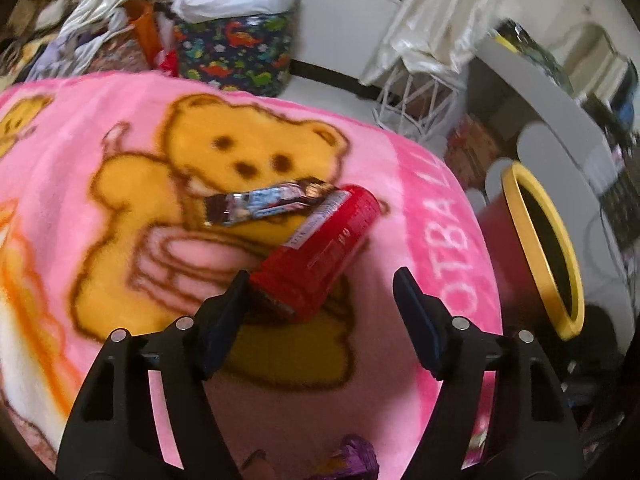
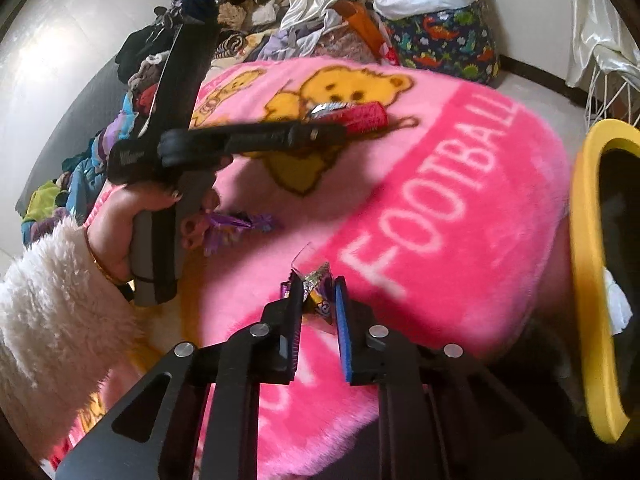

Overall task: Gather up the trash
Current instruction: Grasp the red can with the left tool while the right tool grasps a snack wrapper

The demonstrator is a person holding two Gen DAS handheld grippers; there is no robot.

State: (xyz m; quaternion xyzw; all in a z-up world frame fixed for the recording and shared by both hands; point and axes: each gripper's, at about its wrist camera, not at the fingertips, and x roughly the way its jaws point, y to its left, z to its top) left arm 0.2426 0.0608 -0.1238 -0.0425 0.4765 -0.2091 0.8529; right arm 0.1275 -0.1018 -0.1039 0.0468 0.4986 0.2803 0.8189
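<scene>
Seeing pink teddy-bear blanket point(image 1: 120, 128) as landmark. I'm holding left gripper point(image 1: 322, 284) over blanket middle, jaws standing wide around near end of red can point(image 1: 320, 252), left pad touching it, right pad apart. Chocolate bar wrapper point(image 1: 264, 204) lying just beyond can, touching it. Right gripper point(image 2: 318, 294) sitting near blanket's FOOTBALL lettering, jaws narrow, pinching small candy wrapper point(image 2: 314, 282). Purple wrapper point(image 2: 236, 226) lying on blanket beside hand point(image 2: 136, 216). Yellow-rimmed bin point(image 2: 588, 272) standing off blanket's right edge.
</scene>
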